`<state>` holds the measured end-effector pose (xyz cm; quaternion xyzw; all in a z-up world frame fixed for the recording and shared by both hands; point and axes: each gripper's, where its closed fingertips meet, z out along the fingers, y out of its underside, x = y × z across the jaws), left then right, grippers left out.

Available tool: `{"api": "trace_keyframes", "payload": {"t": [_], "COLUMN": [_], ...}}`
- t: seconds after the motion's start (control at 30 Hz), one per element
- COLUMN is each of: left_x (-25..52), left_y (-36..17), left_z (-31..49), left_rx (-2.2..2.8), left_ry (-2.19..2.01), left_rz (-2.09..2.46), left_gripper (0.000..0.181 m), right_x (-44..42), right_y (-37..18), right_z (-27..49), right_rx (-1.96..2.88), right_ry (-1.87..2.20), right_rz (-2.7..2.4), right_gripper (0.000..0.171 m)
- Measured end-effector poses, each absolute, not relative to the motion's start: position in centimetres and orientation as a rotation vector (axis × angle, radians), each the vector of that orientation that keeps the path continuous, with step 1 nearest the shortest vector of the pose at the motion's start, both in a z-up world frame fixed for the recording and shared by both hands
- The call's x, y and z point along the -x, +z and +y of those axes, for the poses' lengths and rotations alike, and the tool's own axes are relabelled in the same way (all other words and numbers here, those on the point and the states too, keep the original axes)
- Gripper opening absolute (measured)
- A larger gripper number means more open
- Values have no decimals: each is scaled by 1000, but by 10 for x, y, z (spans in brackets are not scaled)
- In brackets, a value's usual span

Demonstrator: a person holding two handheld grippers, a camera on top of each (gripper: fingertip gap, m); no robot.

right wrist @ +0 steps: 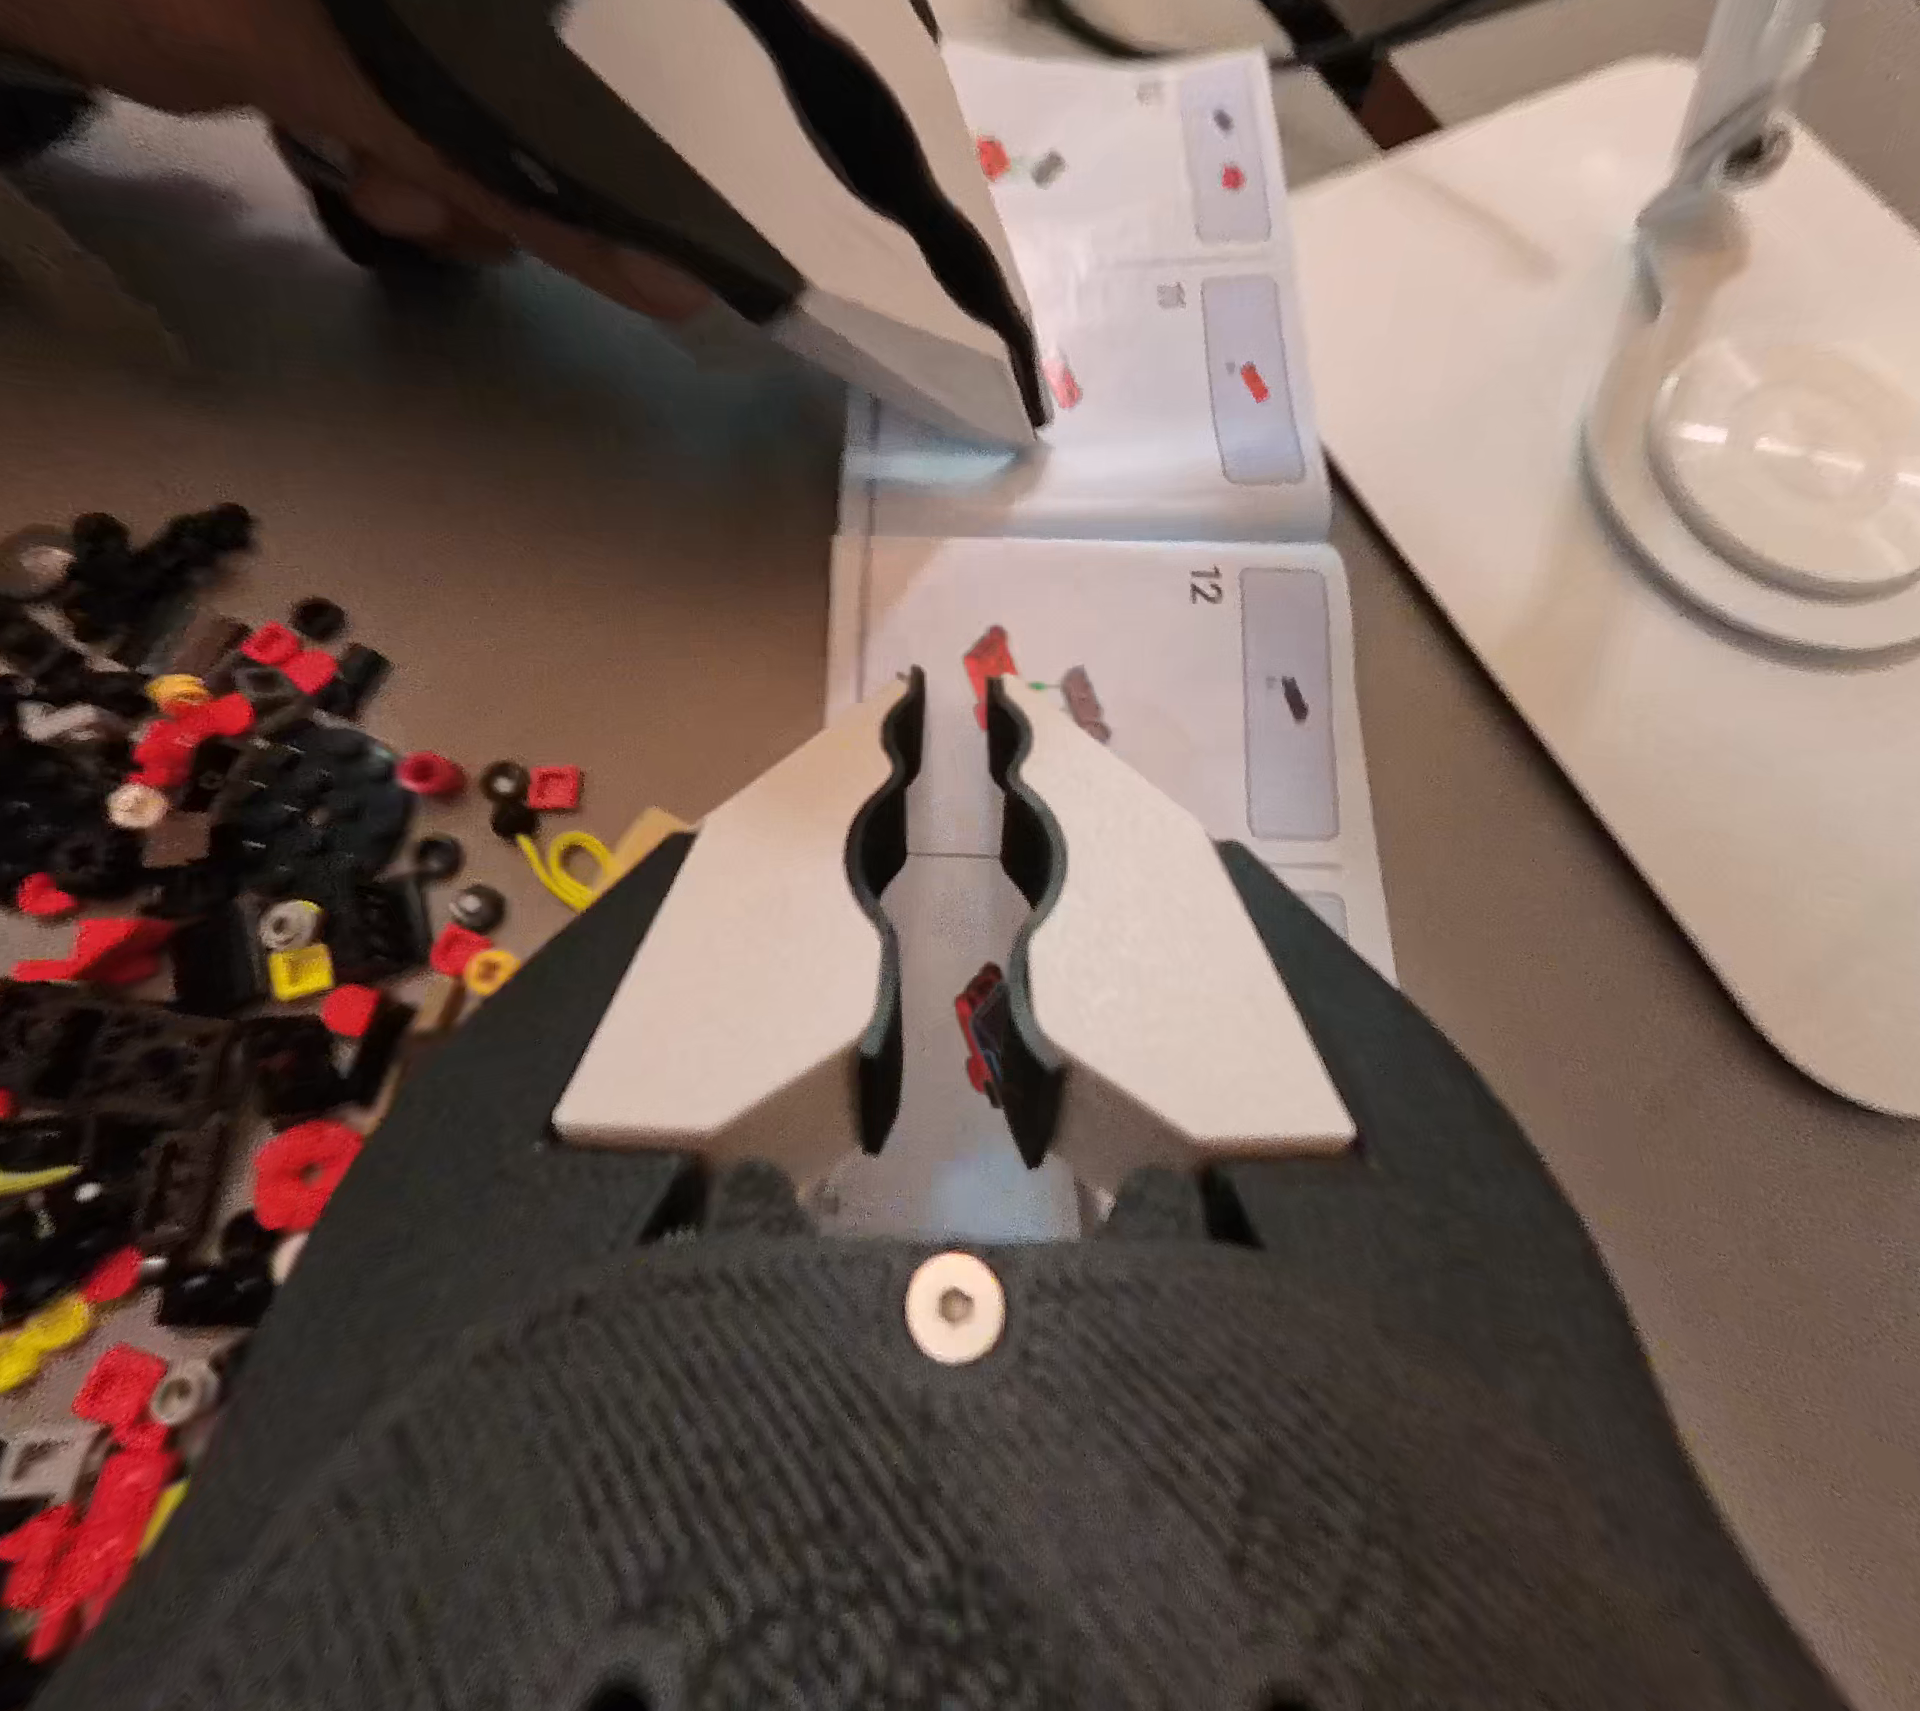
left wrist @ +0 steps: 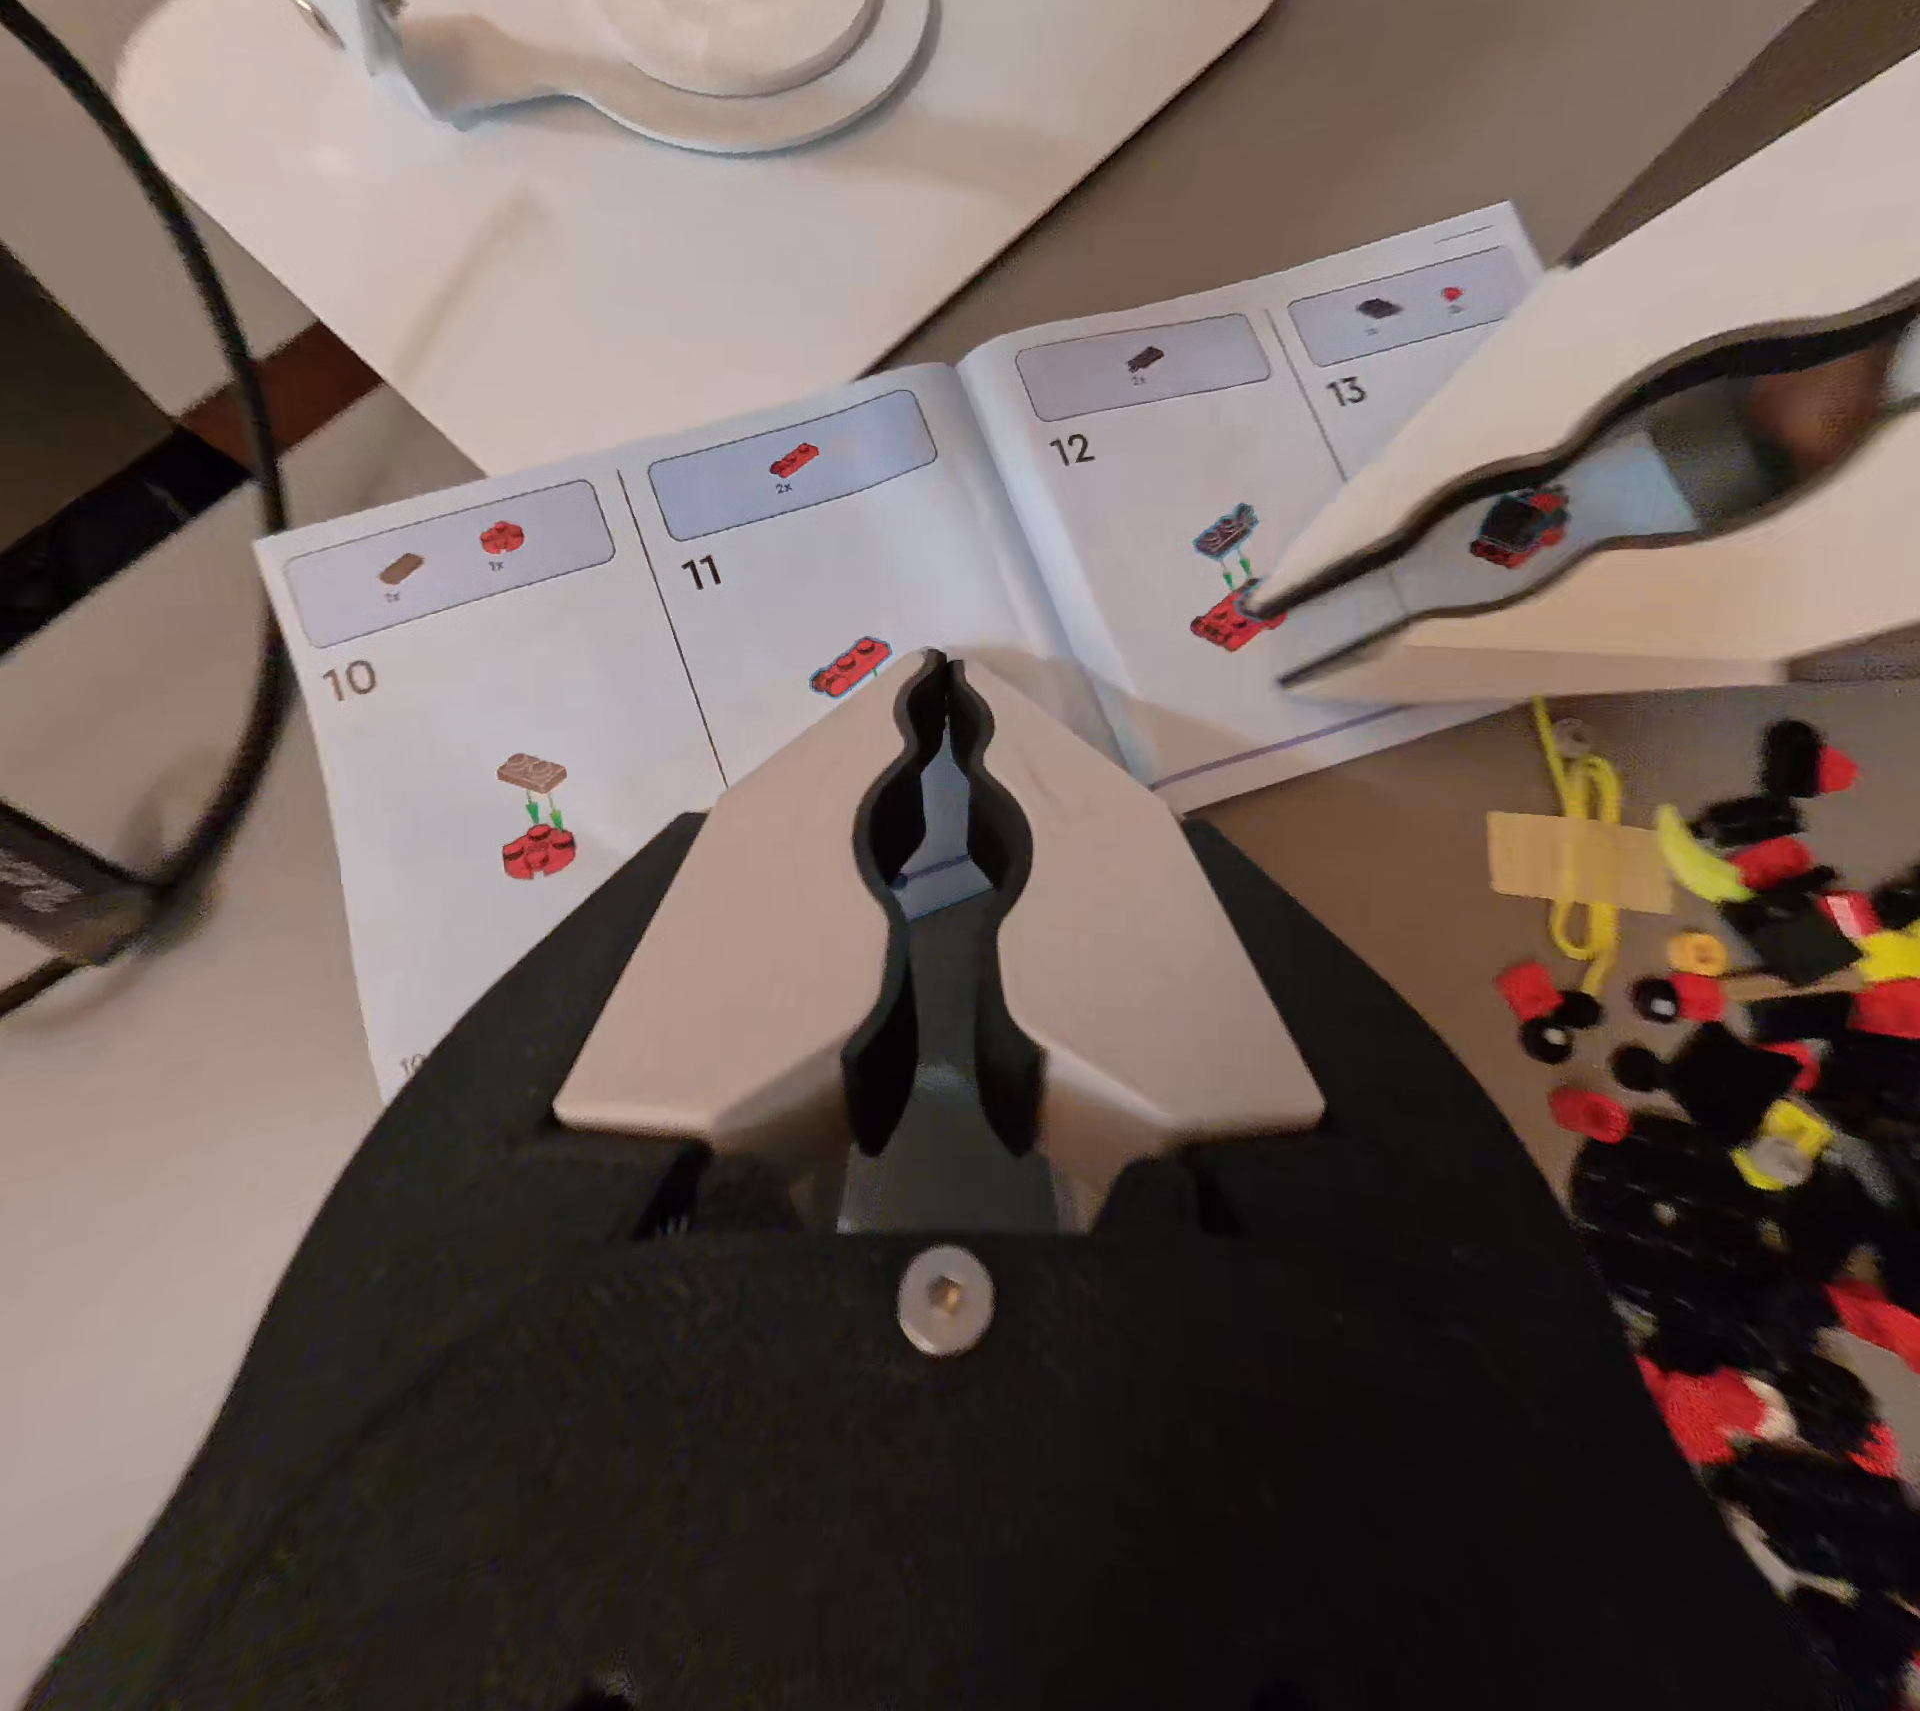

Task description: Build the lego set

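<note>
Left claw (left wrist: 943, 674) pinched closed, right claw (right wrist: 954, 693) slightly parted, both empty above instruction booklet (left wrist: 582, 726).

My right gripper (right wrist: 954, 693) hangs over the open booklet (right wrist: 1132, 622), jaws slightly parted, empty. At 12 o'clock the left gripper (right wrist: 1029, 404) tips onto the far page. Loose bricks (right wrist: 208, 934) lie at 9 o'clock, a white lamp base (right wrist: 1558, 726) at 3.

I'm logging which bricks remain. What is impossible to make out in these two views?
- Brick pile, left wrist view: blurred, cut by the right edge.
- Brick pile, right wrist view: cut by the left edge and the right gripper.
- Instruction booklet: lower drawings hidden behind the left gripper.
</note>
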<state>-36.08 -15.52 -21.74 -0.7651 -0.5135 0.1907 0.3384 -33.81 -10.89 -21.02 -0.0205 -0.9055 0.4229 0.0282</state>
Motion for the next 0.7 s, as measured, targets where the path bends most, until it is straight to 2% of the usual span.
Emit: {"api": "trace_keyframes", "payload": {"t": [0.23, 0.5, 0.7], "left_x": [349, 353, 358], "left_y": [-217, -216, -200], "left_z": [-131, -134, -154], "left_rx": [1966, 2011, 1958], "left_ry": [293, 409, 457], "left_rz": [-1280, -1262, -1296], "left_gripper": [0, 0, 0], "right_x": [372, 385, 393], "right_y": [-213, -214, -188], "right_z": [-86, -74, -72], "right_rx": [212, 239, 279], "right_ry": [1240, 1214, 1411], "right_rz": [-2739, -2704, -2578], "right_gripper": [10, 0, 14]}}
